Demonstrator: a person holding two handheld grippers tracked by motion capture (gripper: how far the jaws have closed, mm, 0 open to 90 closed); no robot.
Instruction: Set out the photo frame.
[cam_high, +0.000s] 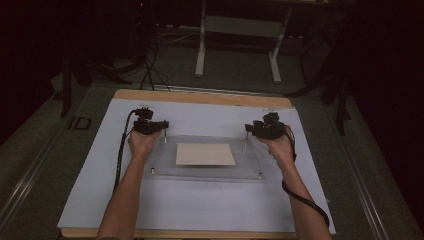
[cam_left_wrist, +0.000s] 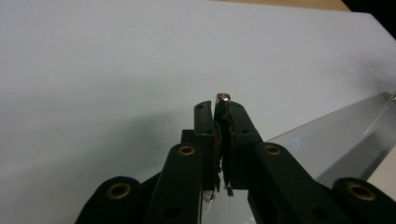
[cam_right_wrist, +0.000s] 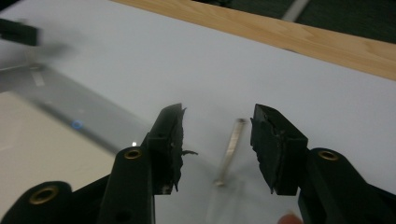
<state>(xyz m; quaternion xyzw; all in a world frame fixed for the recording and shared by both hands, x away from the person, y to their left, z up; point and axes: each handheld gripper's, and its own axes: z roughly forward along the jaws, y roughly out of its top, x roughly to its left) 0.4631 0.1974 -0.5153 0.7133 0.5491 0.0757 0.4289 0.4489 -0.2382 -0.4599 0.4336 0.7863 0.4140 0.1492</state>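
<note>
Risk – pin (cam_right_wrist: 229, 151) stood loose in plate (cam_high: 205, 172) corner, could tip or lift | right gripper (cam_right_wrist: 217, 140) jaws apart, pin between, untouched | left gripper (cam_left_wrist: 222, 122) clamped on far-left pin (cam_left_wrist: 222, 97) – a crooked pull could jam it or shift the plate on the sheet (cam_high: 200, 210)

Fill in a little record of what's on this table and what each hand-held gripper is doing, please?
surface: white sheet over a wooden table
centre piece: clear plate with a beige sheet on it
pins: thin metal pins stand at the clear plate's corners
left hand-held gripper: shut on a pin at the far left corner
right hand-held gripper: open, jaws apart on either side of the far right pin, not touching it
</note>
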